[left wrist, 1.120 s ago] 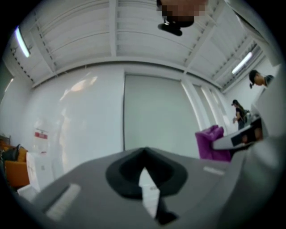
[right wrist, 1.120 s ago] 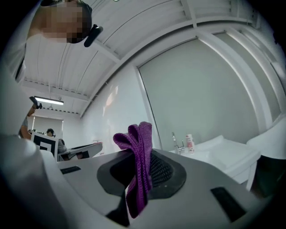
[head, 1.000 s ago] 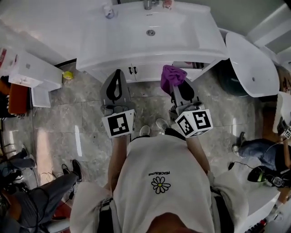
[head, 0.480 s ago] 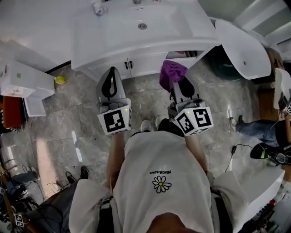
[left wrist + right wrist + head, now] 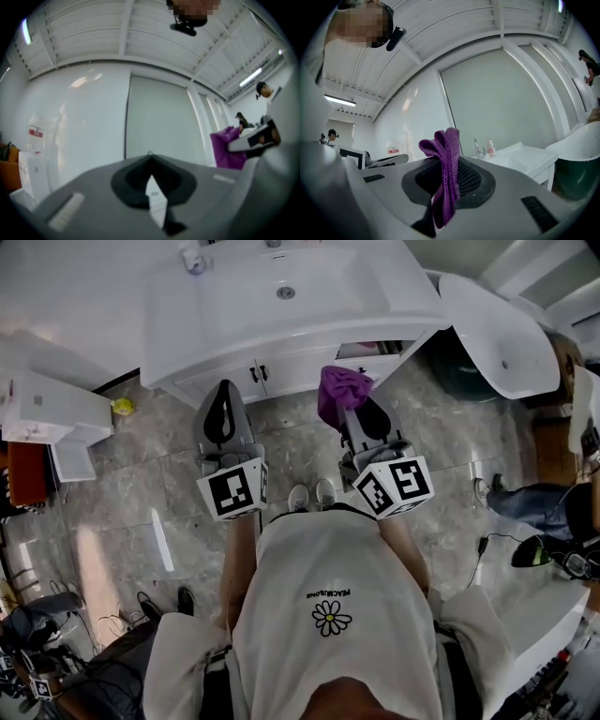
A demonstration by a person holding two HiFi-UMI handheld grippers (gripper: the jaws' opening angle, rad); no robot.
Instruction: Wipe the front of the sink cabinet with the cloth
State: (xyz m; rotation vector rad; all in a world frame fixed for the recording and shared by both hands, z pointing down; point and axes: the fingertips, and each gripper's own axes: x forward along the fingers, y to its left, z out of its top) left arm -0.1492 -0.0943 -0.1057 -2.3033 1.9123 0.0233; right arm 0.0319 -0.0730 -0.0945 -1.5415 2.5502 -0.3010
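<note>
The purple cloth [image 5: 339, 393] has edged left toward the doors! At nine o'clock the left gripper [image 5: 223, 392] idles, jaws pressed together on nothing. The right gripper [image 5: 354, 412] pinches the cloth and is nearer. The sink cabinet front [image 5: 286, 374] lies just beyond at eleven o'clock, running nine-to-three.

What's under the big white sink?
A white cabinet with two dark door handles. The sink sticks out over it, so most of its front and whatever is behind its doors is hidden.
</note>
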